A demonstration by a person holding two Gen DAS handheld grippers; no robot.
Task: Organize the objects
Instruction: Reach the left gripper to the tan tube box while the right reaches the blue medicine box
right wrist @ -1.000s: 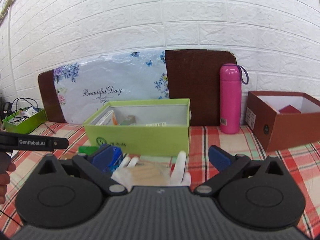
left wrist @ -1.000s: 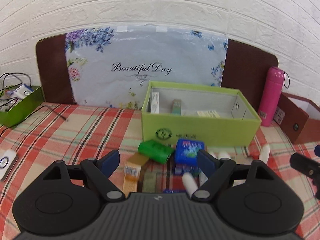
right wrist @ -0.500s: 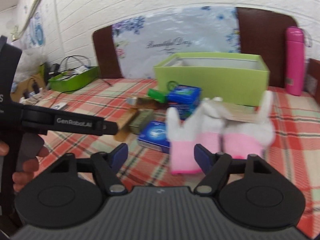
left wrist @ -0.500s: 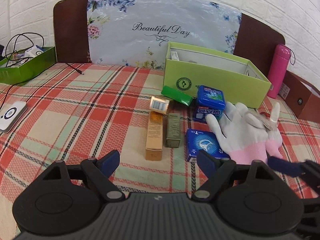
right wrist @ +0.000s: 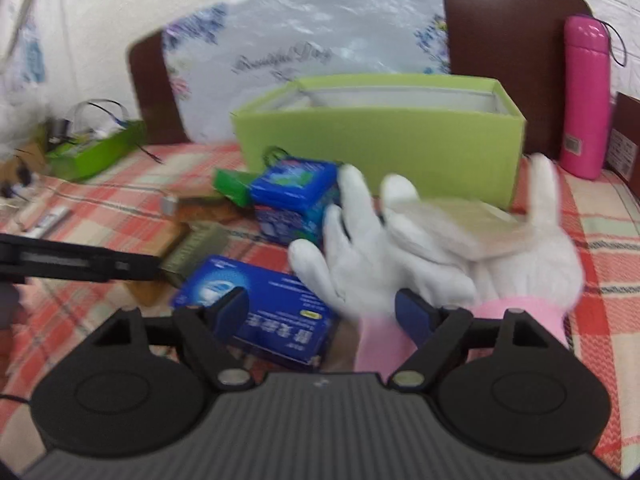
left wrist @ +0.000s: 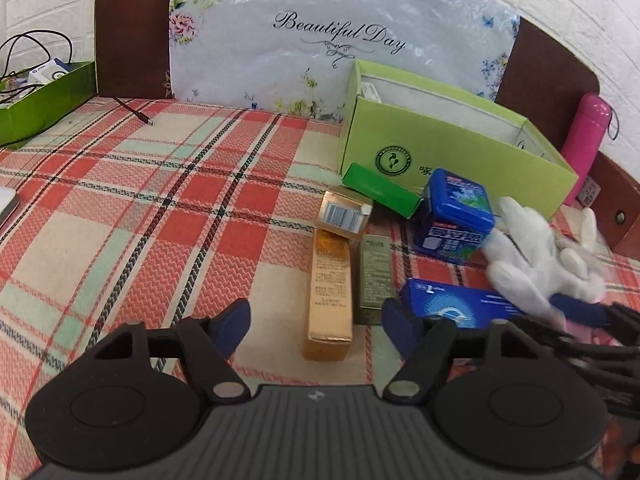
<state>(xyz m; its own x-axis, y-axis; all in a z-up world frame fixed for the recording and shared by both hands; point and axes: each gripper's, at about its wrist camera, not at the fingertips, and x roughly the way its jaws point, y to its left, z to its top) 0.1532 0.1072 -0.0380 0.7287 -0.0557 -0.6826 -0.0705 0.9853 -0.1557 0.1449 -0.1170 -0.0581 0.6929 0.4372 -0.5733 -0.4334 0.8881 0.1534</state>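
The left gripper hung with jaws spread and nothing between them, the gold box lying in the gap at twelve o'clock. The right gripper was likewise released above the flat blue box, the white gloves at one o'clock. The green box stood open behind them at twelve o'clock, the blue tub just before it.
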